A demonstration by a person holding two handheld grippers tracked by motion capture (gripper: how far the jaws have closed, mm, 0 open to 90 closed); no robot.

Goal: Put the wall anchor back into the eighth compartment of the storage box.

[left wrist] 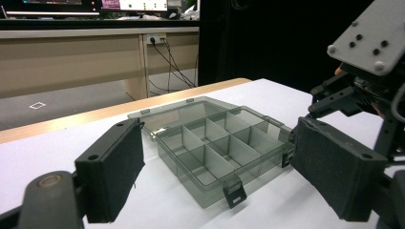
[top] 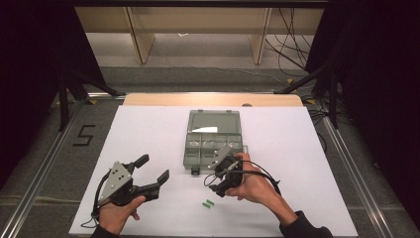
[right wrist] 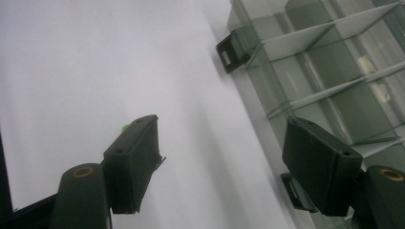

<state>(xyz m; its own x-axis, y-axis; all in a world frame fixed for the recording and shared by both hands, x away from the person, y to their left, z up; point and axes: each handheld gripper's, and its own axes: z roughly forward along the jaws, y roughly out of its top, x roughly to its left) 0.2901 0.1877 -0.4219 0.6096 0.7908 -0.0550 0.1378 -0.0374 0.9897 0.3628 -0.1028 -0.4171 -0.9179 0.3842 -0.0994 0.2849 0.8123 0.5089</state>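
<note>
The open compartment box [top: 214, 141] sits mid-counter with its lid laid back for loading, the right gripper [top: 223, 179] hovering by its near edge, jaws apart and empty, the left gripper [top: 148, 173] waiting apart, jaws spread, green pieces [top: 208, 203] nearby.

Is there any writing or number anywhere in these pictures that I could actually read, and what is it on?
"5": a dark numeral marked on the grey floor left of the table.
The monitor screens at the back of the left gripper view show coloured bands too small to read.
No readable label shows on the compartment box or the grippers.
</note>
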